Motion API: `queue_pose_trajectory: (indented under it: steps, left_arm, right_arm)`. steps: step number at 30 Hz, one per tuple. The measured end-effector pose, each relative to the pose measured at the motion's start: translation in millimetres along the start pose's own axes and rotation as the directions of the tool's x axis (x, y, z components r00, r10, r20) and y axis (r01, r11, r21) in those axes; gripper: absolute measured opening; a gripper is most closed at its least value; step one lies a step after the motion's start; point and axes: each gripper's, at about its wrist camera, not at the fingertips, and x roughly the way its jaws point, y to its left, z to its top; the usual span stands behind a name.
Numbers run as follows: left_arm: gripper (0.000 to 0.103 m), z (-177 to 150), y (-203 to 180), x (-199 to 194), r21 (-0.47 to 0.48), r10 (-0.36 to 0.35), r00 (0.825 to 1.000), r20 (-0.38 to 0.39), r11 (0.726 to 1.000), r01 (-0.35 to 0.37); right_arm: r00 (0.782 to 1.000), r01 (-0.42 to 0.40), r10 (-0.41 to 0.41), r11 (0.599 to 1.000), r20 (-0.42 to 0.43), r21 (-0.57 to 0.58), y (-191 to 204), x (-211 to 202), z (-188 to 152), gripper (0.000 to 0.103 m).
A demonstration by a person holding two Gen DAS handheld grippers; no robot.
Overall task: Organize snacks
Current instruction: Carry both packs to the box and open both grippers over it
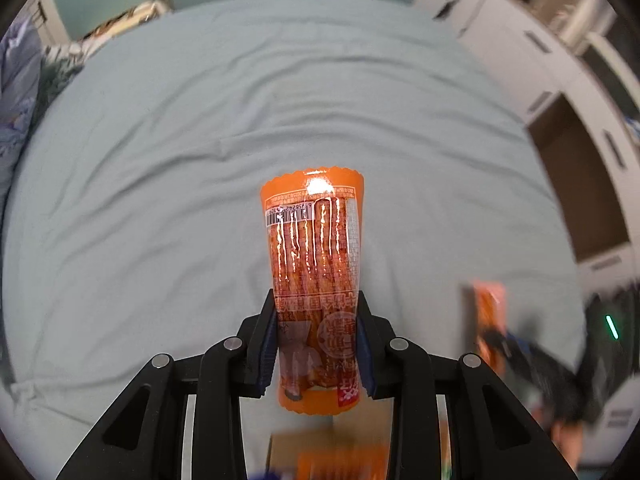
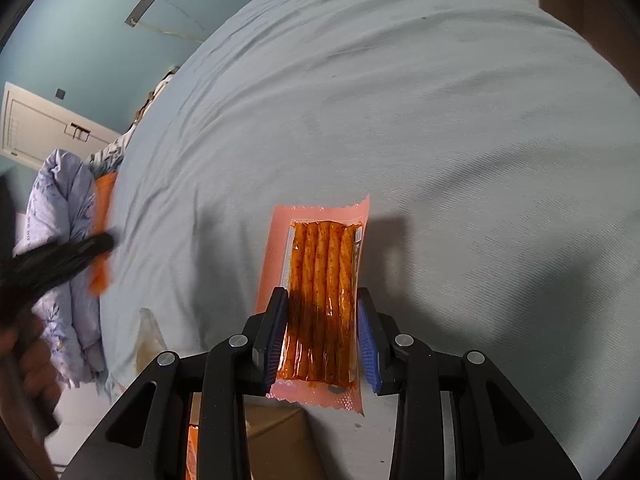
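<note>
In the left wrist view my left gripper (image 1: 318,344) is shut on an orange snack packet (image 1: 314,240), printed side up, held above a pale blue-green bed sheet (image 1: 160,160). In the right wrist view my right gripper (image 2: 322,340) is shut on a second snack packet (image 2: 324,264), clear side up with several orange sticks showing, held above the sheet (image 2: 440,120). Each gripper appears blurred at the other view's edge: the right one with its packet (image 1: 490,320) at lower right, the left one with its packet (image 2: 102,236) at far left.
A cardboard box (image 2: 280,440) with orange packets inside lies below both grippers, and shows in the left view (image 1: 332,452). White cabinets (image 1: 560,92) stand along the right. A crumpled floral quilt (image 2: 68,240) sits at the bed's left. A white door (image 2: 36,128) is behind.
</note>
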Motion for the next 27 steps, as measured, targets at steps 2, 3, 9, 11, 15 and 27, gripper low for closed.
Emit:
queue_pose_trajectory:
  steps: [2,3,9,11,15,27]
  left_arm:
    - [0.032,-27.2,5.1,-22.6,0.032,-0.023,1.000,0.004,0.999,0.022]
    - [0.032,-48.8,5.2,-36.2,0.041,-0.052,0.999,0.002,0.998,0.051]
    - [0.034,-126.4,2.5,-46.8,0.036,-0.153,0.988,-0.007,0.987,0.153]
    - [0.041,-142.8,0.9,-31.3,0.042,-0.161,0.987,-0.020,0.986,0.161]
    - [0.059,-159.4,6.1,-7.4,0.039,-0.080,0.997,-0.016,0.996,0.081]
    - [0.098,-178.6,68.7,-71.9,-0.025,0.061,0.972,0.227,0.998,-0.057]
  right_arm:
    - [1.000,0.009,-0.009,1.000,0.002,0.009,1.2,-1.1,-4.1,0.032]
    - [1.000,0.012,-0.012,1.000,0.002,0.012,1.4,-3.7,-6.4,0.032]
    - [0.998,0.031,-0.029,0.998,0.055,-0.045,25.8,-13.4,-19.8,0.032]
    - [0.996,0.020,-0.013,0.997,0.088,-0.074,35.6,-17.3,-28.1,0.032]
    - [0.988,-0.050,0.068,0.990,0.137,-0.131,46.7,-39.2,-49.8,0.032]
    - [0.968,-0.246,0.244,0.883,-0.058,-0.399,99.4,-56.2,-148.7,0.036]
